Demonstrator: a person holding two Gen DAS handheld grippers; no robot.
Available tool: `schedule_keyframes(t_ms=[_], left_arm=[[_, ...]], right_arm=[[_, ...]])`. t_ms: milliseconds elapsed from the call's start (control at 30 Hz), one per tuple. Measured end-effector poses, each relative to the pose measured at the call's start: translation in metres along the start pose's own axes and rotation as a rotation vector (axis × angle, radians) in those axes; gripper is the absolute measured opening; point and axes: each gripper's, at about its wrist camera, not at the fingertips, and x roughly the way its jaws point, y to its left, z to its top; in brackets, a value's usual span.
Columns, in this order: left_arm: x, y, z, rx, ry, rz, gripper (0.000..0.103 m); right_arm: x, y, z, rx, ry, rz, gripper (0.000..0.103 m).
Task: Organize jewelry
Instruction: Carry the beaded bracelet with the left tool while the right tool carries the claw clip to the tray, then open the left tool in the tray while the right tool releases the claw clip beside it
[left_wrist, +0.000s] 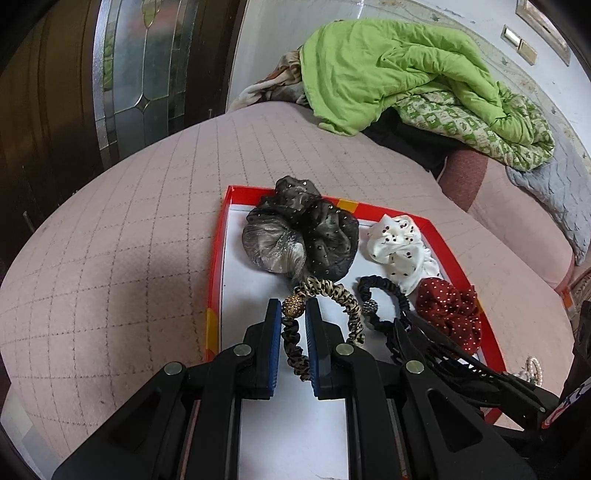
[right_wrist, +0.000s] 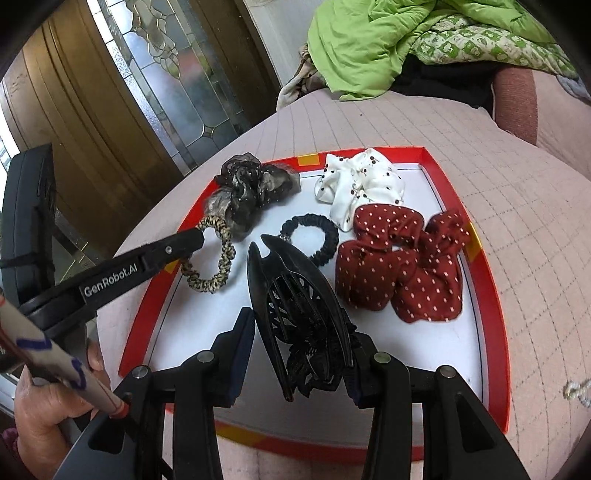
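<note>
Hair things lie in a red tray with a white floor, and this tray I take as my landmark; it sits on a pink quilted cover. My left gripper is clenched on a leopard-print hair tie over the near-left part of the tray: the blue pads press the band from both sides, just below its gold bead. In the right wrist view the same hair tie hangs as a loop from the tip of the left gripper, near the tray's left rim. My right gripper grasps a large black hair claw over the near middle of the tray, and the claw's pointed end faces the far rim. In the far-left corner of the tray lies a dark sheer scrunchie with small dots. In the far-right part lies a white scrunchie with dark dots, and in front of it, touching it, a dark red scrunchie with white dots. A thin black hair tie lies in the middle of the tray, between the dark scrunchie and the red one. Outside the tray, near its right rim, a small pearl piece rests on the cover. Beyond the far rim, well apart, a green blanket is heaped. At the lower left of the right wrist view I see a hand.
</note>
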Motion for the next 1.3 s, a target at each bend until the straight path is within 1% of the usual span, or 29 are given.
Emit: schedule_keyframes(t_ms=[233,700,733,767,800,833,933,1033,1167,1300], left_arm=[[0.008,-0.001,0.002,0.000,0.018,0.010,0.012],[0.009,-0.002,0.002,-0.005,0.018,0.013,0.013],[0.009,-0.003,0.003,-0.004,0.016,0.016,0.014],[0.009,-0.002,0.003,-0.005,0.014,0.018,0.018],[0.008,-0.002,0.003,-0.006,0.011,0.019,0.020],[0.007,-0.002,0.003,-0.008,0.008,0.020,0.022],[0.005,-0.003,0.004,-0.012,-0.001,0.019,0.023],[0.002,-0.005,0.005,-0.011,-0.013,0.017,0.028],[-0.005,-0.008,0.007,-0.007,-0.043,0.014,0.029],[-0.015,-0.012,0.009,-0.018,-0.084,-0.007,0.029]], right_arm=[[0.006,-0.001,0.000,0.001,0.010,-0.003,0.047],[0.005,0.001,-0.001,0.006,0.019,0.015,0.051],[0.004,0.001,-0.001,0.006,0.016,0.017,0.053],[0.003,0.002,0.000,0.004,0.014,0.018,0.055],[0.002,0.002,0.000,0.004,0.012,0.019,0.056],[0.001,0.003,0.000,0.004,0.011,0.021,0.056],[-0.001,0.004,0.001,0.003,0.011,0.030,0.056],[-0.008,0.006,0.002,-0.002,0.000,0.038,0.056],[-0.019,0.006,0.004,0.003,-0.021,0.049,0.057],[-0.034,0.005,0.005,0.015,-0.049,0.066,0.057]])
